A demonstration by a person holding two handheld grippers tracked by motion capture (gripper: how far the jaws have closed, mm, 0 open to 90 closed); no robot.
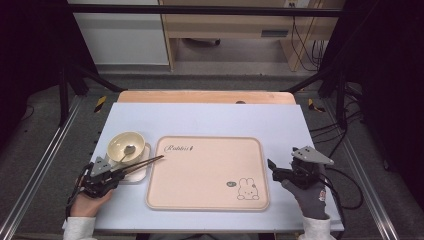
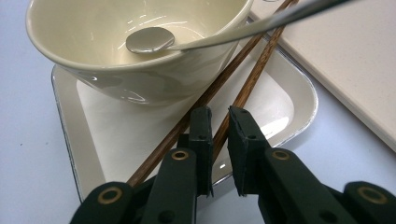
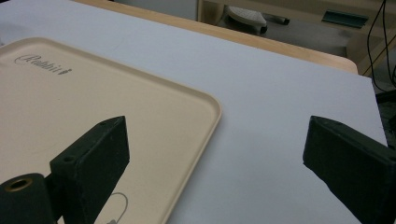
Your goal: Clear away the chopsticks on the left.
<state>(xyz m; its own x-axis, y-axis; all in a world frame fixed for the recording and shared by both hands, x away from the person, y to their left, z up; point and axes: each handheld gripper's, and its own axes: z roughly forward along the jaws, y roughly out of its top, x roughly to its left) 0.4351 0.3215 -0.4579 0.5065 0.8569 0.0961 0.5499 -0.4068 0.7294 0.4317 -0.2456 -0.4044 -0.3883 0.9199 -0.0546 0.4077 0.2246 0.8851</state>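
Chopsticks [image 2: 243, 79] run between the narrowed jaws of the left gripper [image 2: 219, 123], one stick in the gap, the other just outside; whether the pads press it is hard to tell. They lie across the small white dish [image 2: 285, 93] under the cream bowl [image 2: 116, 56], near the table's left edge. A spoon [image 2: 149, 39] rests in the bowl. The right gripper [image 3: 215, 154] gapes wide, holding nothing, over the tray's [image 3: 140, 107] right edge. The tray reads "Rabbit".

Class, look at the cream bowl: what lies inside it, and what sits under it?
Inside the bowl lies a metal spoon. Under it sits a white dish; the bowl hides the dish's middle.
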